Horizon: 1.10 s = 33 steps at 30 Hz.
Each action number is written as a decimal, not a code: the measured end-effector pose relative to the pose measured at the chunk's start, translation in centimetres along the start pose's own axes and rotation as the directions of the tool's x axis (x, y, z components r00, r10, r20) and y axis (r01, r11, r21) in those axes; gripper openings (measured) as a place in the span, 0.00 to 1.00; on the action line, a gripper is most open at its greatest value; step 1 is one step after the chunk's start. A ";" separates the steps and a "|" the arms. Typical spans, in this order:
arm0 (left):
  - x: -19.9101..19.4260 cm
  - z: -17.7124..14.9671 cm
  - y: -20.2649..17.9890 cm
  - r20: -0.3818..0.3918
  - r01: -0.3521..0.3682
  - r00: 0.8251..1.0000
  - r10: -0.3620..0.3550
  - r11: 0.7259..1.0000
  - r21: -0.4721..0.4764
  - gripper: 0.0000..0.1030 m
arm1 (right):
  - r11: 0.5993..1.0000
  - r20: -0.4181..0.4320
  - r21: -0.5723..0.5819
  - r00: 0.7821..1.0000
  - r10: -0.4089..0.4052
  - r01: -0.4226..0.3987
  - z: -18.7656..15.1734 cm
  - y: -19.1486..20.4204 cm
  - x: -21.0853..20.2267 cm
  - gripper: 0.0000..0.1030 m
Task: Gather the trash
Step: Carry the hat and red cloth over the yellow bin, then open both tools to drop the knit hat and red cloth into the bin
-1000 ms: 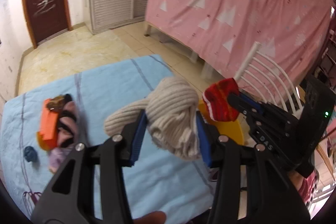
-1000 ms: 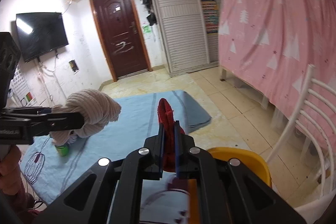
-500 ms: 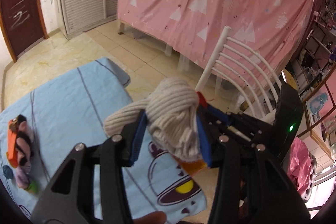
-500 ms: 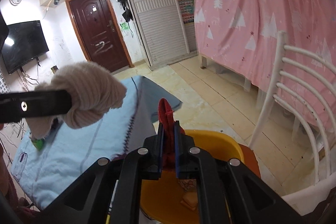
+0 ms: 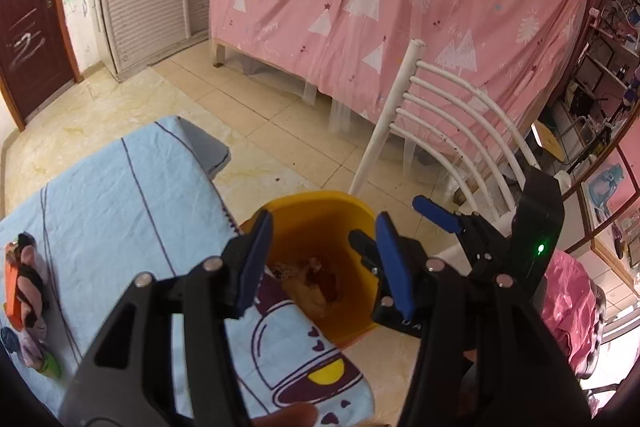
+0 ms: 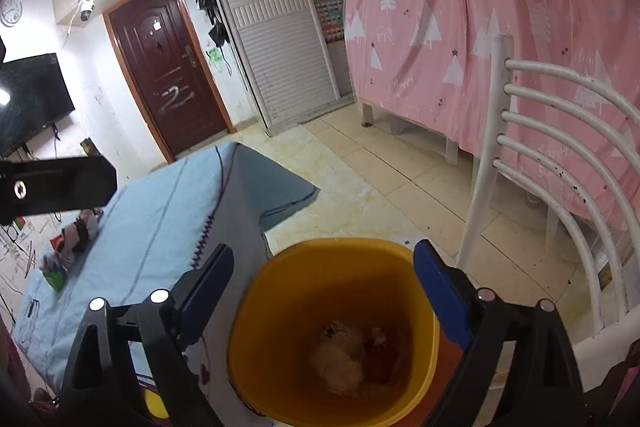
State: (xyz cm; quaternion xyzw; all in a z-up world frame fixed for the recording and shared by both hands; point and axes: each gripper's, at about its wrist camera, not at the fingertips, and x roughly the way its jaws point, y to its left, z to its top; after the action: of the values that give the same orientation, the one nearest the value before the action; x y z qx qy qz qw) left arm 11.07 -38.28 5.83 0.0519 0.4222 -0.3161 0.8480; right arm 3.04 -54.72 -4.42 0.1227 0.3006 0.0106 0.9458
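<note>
A yellow bin (image 5: 320,211) (image 6: 280,307) stands on the floor beside the blue-clothed table. Inside it lie a beige knitted sock ball (image 6: 340,363) (image 5: 304,291) and a red item (image 6: 382,355) (image 5: 326,281). My left gripper (image 5: 320,263) is open and empty above the bin. My right gripper (image 6: 324,287) is open and empty over the bin's mouth; it also shows in the left wrist view (image 5: 394,223). More trash (image 5: 24,291) (image 6: 76,231) lies at the table's far left: an orange piece, dark and pink bits, a green piece.
The table with the light-blue cloth (image 5: 112,203) (image 6: 160,219) is left of the bin. A white slatted chair (image 5: 440,123) (image 6: 560,155) stands right of it. A pink curtain (image 5: 400,7) hangs behind. Tiled floor lies beyond.
Both grippers opened over the bin. The beige sock ball left my left gripper and the red item left my right gripper; both now lie in the bin.
</note>
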 end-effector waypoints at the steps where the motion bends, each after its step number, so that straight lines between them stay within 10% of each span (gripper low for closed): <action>1: -0.3 -0.1 0.2 0.003 0.000 1.000 0.000 1.000 -0.005 0.49 | 1.000 0.003 -0.003 1.000 0.005 -0.005 0.1 0.2 -0.1 0.82; 33: -13.7 -4.9 18.5 0.162 -0.145 0.968 0.193 0.952 -0.271 0.54 | 0.936 -0.126 -0.264 0.970 0.206 -0.233 3.1 21.2 4.3 0.82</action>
State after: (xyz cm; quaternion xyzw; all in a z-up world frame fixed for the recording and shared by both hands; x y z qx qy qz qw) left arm 12.40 -15.12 9.65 -0.0521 0.3720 -0.1882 0.9075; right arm 9.45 -34.48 0.65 0.0212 0.3256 0.1641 0.9309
